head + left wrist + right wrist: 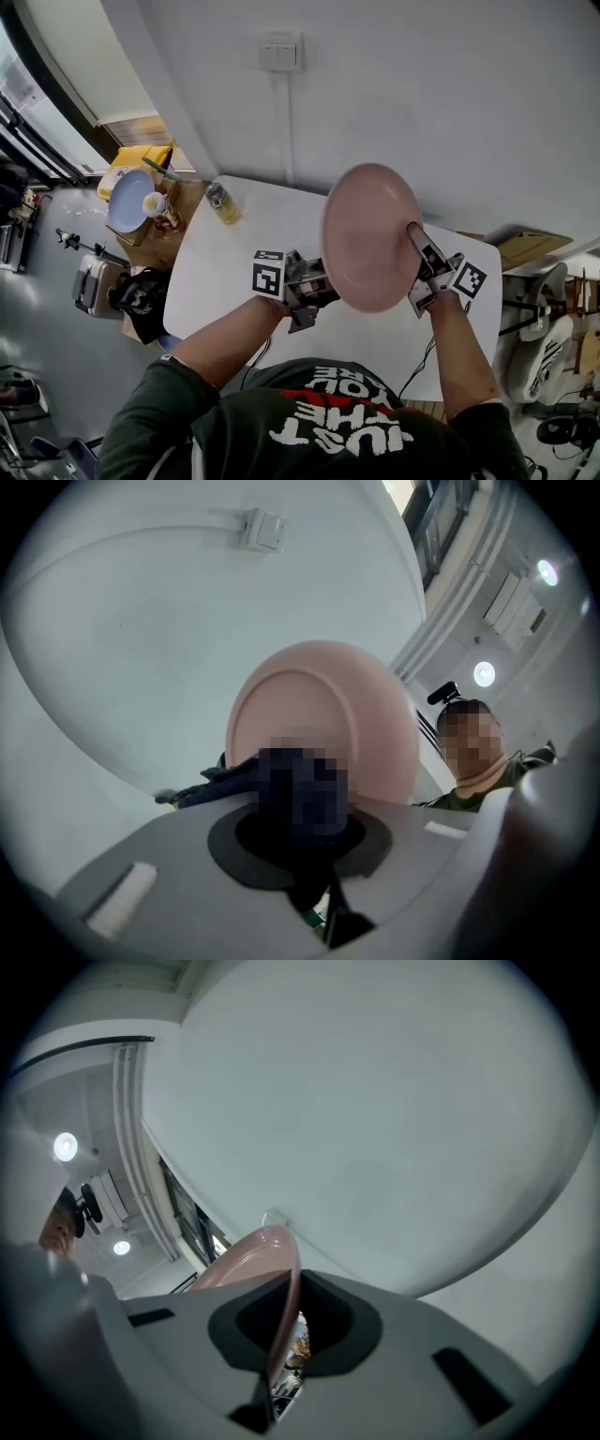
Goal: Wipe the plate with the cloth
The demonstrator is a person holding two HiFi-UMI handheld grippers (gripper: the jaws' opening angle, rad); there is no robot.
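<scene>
A pink plate (370, 234) is held up on edge above the white table (234, 267). My right gripper (424, 269) is shut on its right rim; in the right gripper view the rim (281, 1283) runs edge-on between the jaws of the right gripper (279, 1340). My left gripper (314, 292) sits at the plate's lower left, shut on a dark cloth (214, 778). In the left gripper view the left gripper (302, 829) presses that cloth against the plate (323, 719). In the head view the plate hides most of the cloth.
A small yellow-green can (222, 202) stands at the table's far left corner. Beyond it a box carries a pale blue plate (127, 199) and small items. A black bag (141, 295) lies on the floor at left. Chairs (553, 328) stand at right. A wall switch (280, 52) is behind.
</scene>
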